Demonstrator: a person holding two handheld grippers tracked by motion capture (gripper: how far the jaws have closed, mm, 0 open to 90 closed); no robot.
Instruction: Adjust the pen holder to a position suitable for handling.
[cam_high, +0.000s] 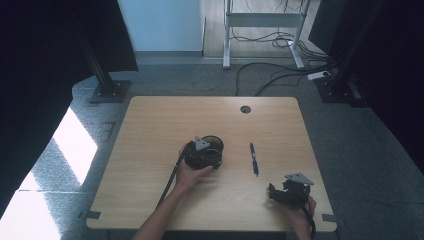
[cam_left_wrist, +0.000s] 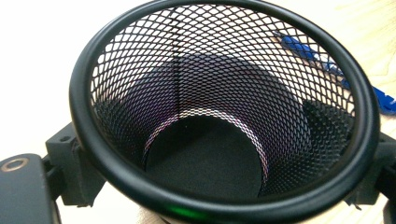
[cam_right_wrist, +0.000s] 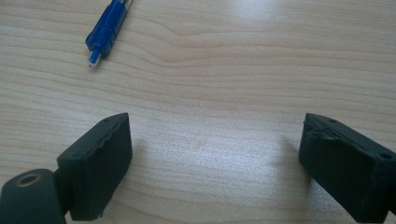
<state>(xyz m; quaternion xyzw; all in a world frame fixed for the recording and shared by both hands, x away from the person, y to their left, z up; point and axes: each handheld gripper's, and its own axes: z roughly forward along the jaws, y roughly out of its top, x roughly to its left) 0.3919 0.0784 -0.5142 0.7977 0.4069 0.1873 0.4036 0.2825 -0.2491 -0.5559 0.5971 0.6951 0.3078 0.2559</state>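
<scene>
While clamped by the left tongs (cam_high: 212, 156) at desk (cam_high: 150, 125) centre, cup (cam_high: 212, 146) stands upright, empty. Right tongs (cam_right_wrist: 212, 161) gape wide near the front right corner, short of pen (cam_high: 254, 159). Risk: rolling pen away with a skewed approach.

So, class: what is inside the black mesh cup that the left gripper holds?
Nothing is inside the mesh cup: the left gripper view shows its bare dark bottom. Through the mesh the blue pen lies outside on the table. The table under the cup is covered.
</scene>
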